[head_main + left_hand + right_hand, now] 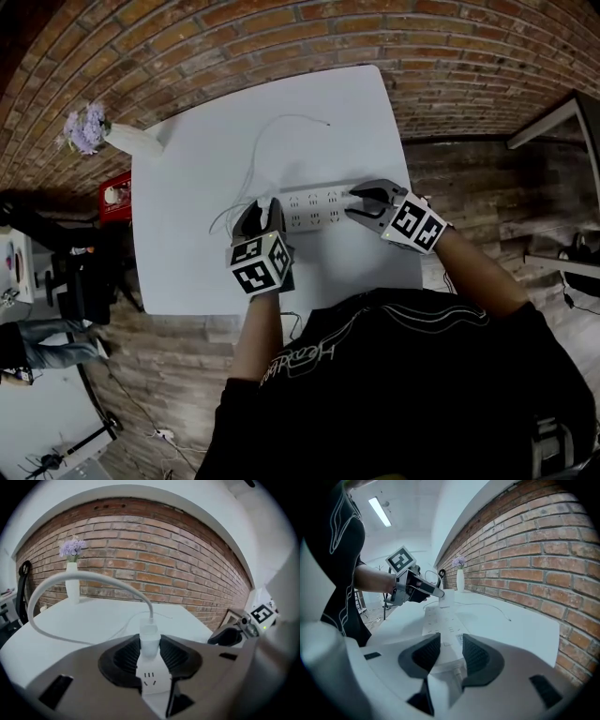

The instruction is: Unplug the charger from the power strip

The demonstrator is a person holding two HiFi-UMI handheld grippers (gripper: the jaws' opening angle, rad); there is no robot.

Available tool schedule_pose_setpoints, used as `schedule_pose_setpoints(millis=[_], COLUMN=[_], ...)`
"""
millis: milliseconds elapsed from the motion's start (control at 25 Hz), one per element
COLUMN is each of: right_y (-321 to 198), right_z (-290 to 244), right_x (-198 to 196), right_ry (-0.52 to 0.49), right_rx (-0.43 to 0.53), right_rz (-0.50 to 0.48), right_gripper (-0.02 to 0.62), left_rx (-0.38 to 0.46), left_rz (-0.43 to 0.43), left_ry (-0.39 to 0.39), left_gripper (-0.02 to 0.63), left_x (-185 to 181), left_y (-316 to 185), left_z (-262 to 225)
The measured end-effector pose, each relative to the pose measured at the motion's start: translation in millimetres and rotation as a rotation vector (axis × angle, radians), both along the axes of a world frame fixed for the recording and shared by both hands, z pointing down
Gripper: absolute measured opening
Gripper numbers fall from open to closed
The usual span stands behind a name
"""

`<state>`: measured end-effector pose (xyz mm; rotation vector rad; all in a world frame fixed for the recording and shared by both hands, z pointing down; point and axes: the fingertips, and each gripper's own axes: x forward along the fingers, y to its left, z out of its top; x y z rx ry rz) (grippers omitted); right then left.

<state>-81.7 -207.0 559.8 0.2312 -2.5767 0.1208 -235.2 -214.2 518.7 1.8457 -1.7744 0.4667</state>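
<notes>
A white power strip lies across the middle of the white table. My left gripper is at its left end, shut on the white charger. The charger stands on the strip just beyond a bare socket. I cannot tell whether its prongs are in a socket. Its white cable arcs up and away to the left. My right gripper holds the strip's right end, and its pads clamp the strip from both sides. From that side the charger shows at the strip's far end.
A white vase of purple flowers stands at the table's far left corner. The cable's loose end lies toward the back edge. A brick wall runs behind the table. A red box sits on the floor to the left.
</notes>
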Motion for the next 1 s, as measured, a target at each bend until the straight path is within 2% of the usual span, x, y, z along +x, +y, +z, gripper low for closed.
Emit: schedule_pose_setpoints(millis=[40,80,200,240,280,400,440,480,600,640,720,880,920,1000], right_y=[0,-1,-1,-1,0,0,0,0,0,-1,0,0,0,-1], right_z=[0,0,0,0,0,0,0,0,0,0,0,0,0,0], right_x=[0,0,0,0,0,0,0,0,0,0,0,-1,-1,-2], right_ry=[0.0,0.0,-0.002,-0.002,-0.002,0.001,0.001,0.002,0.002,0.002,0.002,0.001,0.0,-0.001], right_rx=[0.0,0.0,-0.005,-0.005,-0.004,-0.006,-0.006,-0.008,-0.01,-0.009,-0.007,-0.005,-0.005,-0.005], right_rz=[0.001,0.001,0.006,0.008,0.008,0.009,0.009,0.01,0.014,0.014,0.014,0.013,0.013,0.015], right_gripper=[0.127,0.127,0.126,0.126,0.126,0.126,0.126,0.126,0.126,0.126,0.126,0.126,0.126,0.126], left_rx=[0.001,0.004,0.02,0.021,0.02,0.012,0.01,0.011,0.023,0.029,0.039,0.041,0.042,0.048], left_rz=[0.001,0.016,0.095,0.103,0.096,0.042,0.035,0.04,0.072,0.072,0.053,-0.017,-0.02,0.007], left_ry=[0.002,-0.036,-0.271,-0.304,-0.287,-0.087,-0.049,-0.054,-0.183,-0.2,-0.17,0.013,0.015,-0.074], left_gripper=[0.127,0.127,0.126,0.126,0.126,0.124,0.124,0.125,0.123,0.123,0.123,0.121,0.121,0.118], left_x=[-1,0,8,10,11,3,2,1,5,5,4,-2,-2,0], left_y=[0,-1,2,3,4,4,3,3,4,4,6,6,5,5], left_z=[0,0,-5,-5,-5,-4,-4,-5,-6,-6,-7,-8,-9,-10])
